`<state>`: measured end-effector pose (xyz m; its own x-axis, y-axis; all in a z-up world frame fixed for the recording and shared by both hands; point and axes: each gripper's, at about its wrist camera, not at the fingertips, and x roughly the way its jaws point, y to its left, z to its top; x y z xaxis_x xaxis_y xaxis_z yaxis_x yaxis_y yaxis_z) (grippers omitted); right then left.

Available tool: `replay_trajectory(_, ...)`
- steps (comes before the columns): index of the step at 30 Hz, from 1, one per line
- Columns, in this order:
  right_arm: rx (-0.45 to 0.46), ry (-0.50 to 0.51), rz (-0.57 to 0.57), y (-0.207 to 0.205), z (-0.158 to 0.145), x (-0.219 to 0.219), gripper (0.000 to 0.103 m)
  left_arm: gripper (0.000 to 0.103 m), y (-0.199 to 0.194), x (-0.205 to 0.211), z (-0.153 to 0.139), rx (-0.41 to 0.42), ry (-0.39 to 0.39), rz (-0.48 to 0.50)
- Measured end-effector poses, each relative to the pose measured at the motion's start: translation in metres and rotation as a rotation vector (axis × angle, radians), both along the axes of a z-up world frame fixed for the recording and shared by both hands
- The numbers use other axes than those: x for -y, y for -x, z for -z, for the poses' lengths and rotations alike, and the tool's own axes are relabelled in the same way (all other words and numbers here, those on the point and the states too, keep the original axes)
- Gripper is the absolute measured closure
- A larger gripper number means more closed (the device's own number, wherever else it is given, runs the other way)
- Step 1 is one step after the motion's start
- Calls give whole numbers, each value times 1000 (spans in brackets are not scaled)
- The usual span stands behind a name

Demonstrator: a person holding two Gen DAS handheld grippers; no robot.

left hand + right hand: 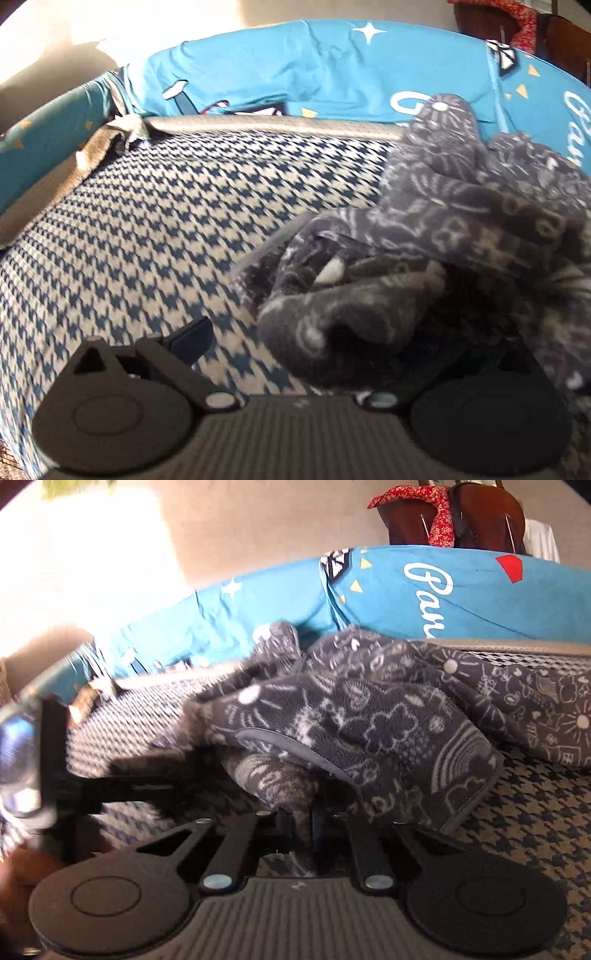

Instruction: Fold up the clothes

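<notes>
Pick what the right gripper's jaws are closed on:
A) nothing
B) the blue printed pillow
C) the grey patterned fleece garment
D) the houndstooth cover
C: in the right wrist view the right gripper has its jaws drawn together with a fold of the grey patterned fleece garment pinched between them.

The grey garment point(369, 716) looks fleecy and matt — soft, napped cloth. Under it the houndstooth cover point(147, 221) is woven fabric; the far blue sheet point(295, 66) is smooth cotton-like cloth, creased.
</notes>
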<state>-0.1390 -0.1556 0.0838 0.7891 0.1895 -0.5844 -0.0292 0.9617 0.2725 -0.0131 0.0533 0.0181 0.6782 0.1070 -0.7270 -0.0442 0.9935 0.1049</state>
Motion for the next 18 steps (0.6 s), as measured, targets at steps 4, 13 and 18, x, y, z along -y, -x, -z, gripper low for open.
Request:
replay_trajectory(4,25,-35,-87,5,-7,-6,92,0,-30,-13,-4,18,-31,-88)
replay_trajectory(13,18,-25,-265,7,-5,-42,92,0,-85,-54,-32,78,-29,-183)
replay_trajectory(18,2,-26,-338,3,1,-65,92,0,-91,-68,-45,85,1,-195)
